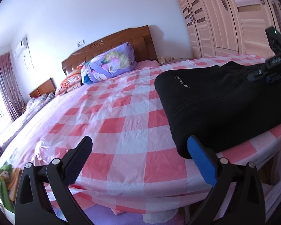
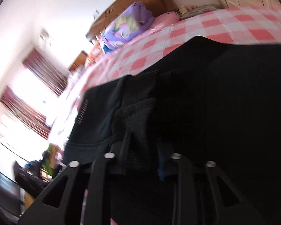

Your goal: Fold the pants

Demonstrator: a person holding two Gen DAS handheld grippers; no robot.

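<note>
Checked bed (image 1: pixel 121 116): black pants (image 1: pixel 224 103) are pinched by the right hand-held gripper (image 2: pixel 142 150); the left hand-held gripper (image 1: pixel 140 157) is spread. Edges are best aligned before creasing.

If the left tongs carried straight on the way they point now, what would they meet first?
Probably the pink-and-white checked bedsheet: the open left tongs angle down at bare sheet. The folded black fabric pants lie just right of that line, though depth is uncertain.
</note>
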